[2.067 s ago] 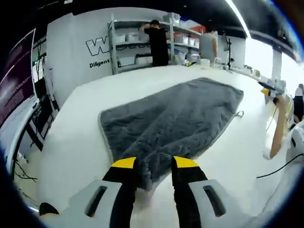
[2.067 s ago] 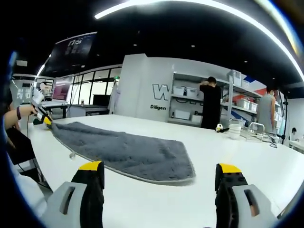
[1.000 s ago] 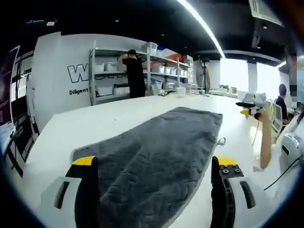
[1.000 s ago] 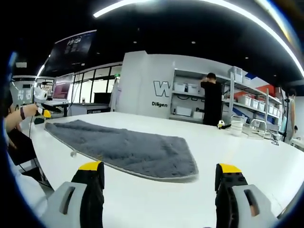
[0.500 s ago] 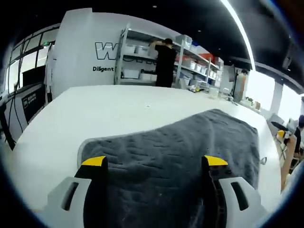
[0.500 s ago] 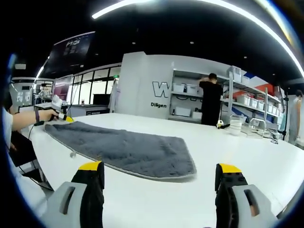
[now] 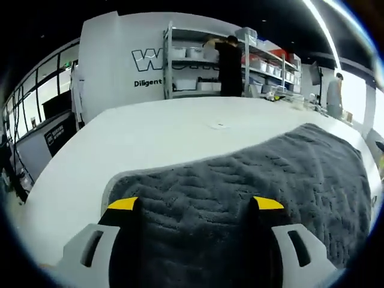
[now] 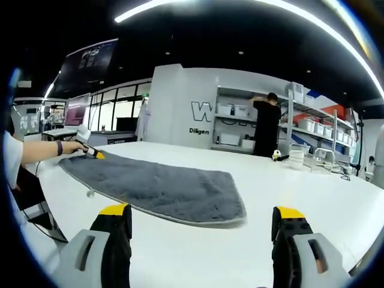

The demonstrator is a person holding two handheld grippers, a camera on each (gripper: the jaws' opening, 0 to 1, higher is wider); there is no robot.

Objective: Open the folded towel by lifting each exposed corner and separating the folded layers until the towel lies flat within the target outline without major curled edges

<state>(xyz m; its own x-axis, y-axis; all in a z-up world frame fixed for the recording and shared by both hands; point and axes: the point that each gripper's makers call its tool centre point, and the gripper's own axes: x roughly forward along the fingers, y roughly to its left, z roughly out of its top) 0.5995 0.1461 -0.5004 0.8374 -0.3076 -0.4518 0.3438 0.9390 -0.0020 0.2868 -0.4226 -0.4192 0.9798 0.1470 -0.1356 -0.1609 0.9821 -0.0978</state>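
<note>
The grey quilted towel lies spread on the white table, with its pale-edged near corner just ahead of my left gripper. That gripper hovers low over the towel, open, with nothing between its yellow-tipped jaws. In the right gripper view the towel stretches away to the left as one long flat strip with a rounded end toward me. My right gripper stands open above bare table, short of the towel's edge. The left gripper, held in a hand, sits at the towel's far left end.
Storage shelves with bins stand beyond the table, and a person in black reaches into them. Small items sit on the table's far right. The table's edge drops off to the left.
The left gripper let go of the towel's corner, opened, and swung round to hover over the towel's end. The towel settled flat. The right gripper has stayed still and open.
</note>
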